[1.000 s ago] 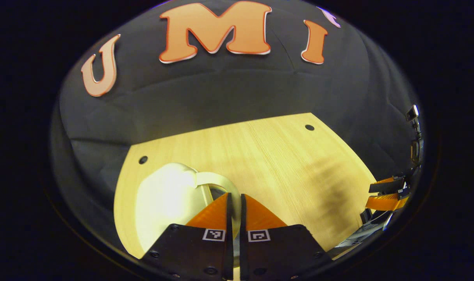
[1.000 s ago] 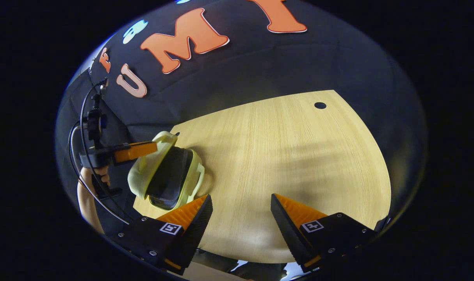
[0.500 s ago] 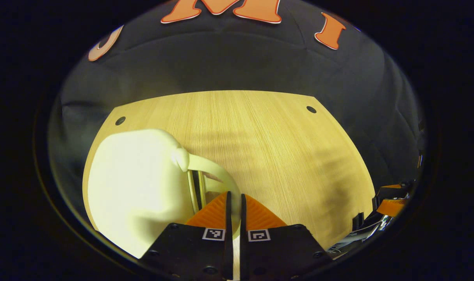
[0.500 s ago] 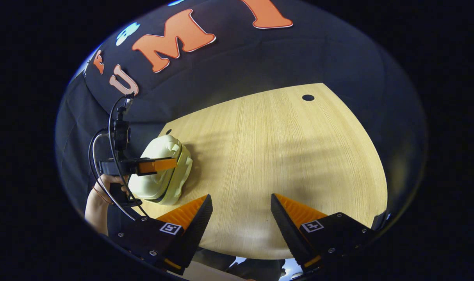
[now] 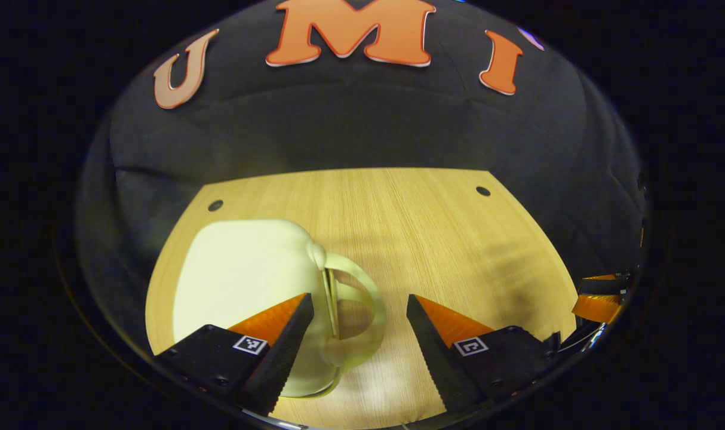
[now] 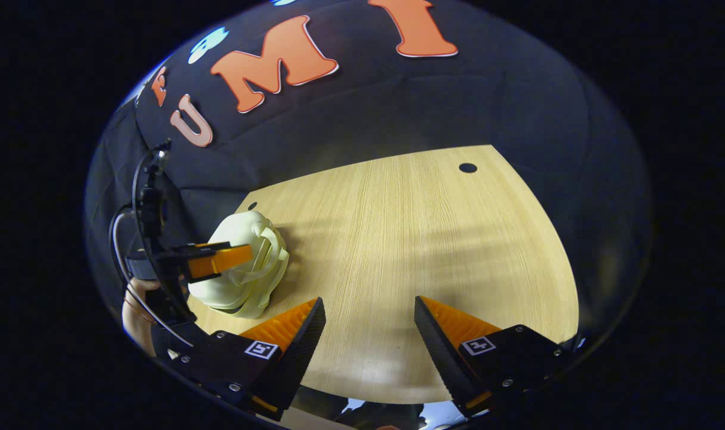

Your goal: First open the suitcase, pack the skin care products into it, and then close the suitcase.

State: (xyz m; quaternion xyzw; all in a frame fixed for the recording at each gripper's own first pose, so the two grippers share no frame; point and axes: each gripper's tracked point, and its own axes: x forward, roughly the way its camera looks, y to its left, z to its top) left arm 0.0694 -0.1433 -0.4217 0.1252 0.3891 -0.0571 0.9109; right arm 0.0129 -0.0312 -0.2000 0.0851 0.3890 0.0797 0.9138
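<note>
A small pale yellow-green suitcase (image 5: 243, 269) lies closed on the wooden table (image 5: 434, 239), its looped handle (image 5: 365, 286) pointing toward me. My left gripper (image 5: 358, 297) is open, one finger on each side of the handle and neither pressing on it. In the right gripper view the suitcase (image 6: 243, 292) rests at the table's left edge, with the left gripper (image 6: 219, 261) hovering just over it, held by a hand (image 6: 132, 298). My right gripper (image 6: 369, 300) is open over bare table (image 6: 428, 239) with nothing between its fingers.
Two round holes (image 5: 215, 205) (image 5: 483, 191) mark the table's far corners. Black cloth walls close in behind and beside the table. The right gripper (image 5: 598, 298) sits at the far right of the left gripper view. Cables (image 6: 141, 203) trail from the left gripper.
The suitcase lid came down from open to closed. My left gripper, shut on the handle before, has opened and let it go. The right gripper stayed open, almost still.
</note>
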